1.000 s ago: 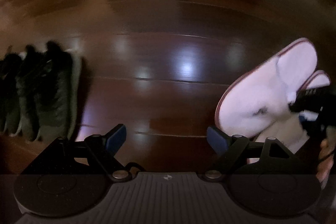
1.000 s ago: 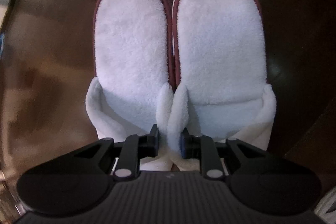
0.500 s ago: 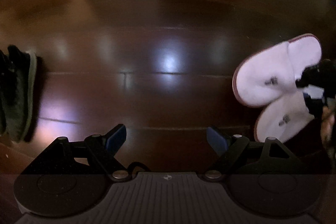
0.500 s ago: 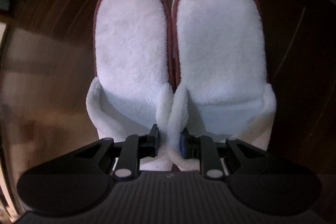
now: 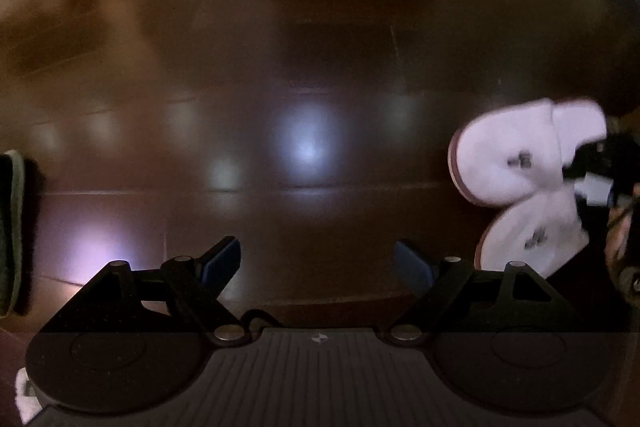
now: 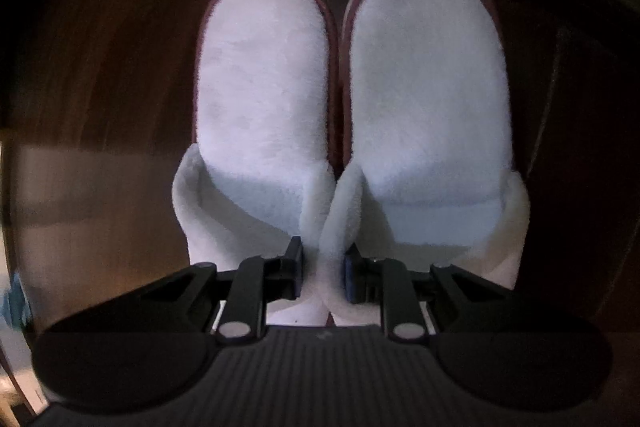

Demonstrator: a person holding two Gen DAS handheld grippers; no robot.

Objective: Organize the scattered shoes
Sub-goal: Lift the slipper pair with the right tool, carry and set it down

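A dark shoe [image 5: 10, 231] is lying at the floor's far left. The left gripper [image 5: 318, 261] is hovering with jaws apart, holding nothing. The right gripper [image 6: 322, 273] is pinching both white slippers [image 6: 352, 99] by their touching inner edges, probably so the pair travels together.

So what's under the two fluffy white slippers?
Behind the slippers, pinched together by the right tool, only dark wooden floor shows around them. Whatever lies directly beneath is covered by the slippers themselves.
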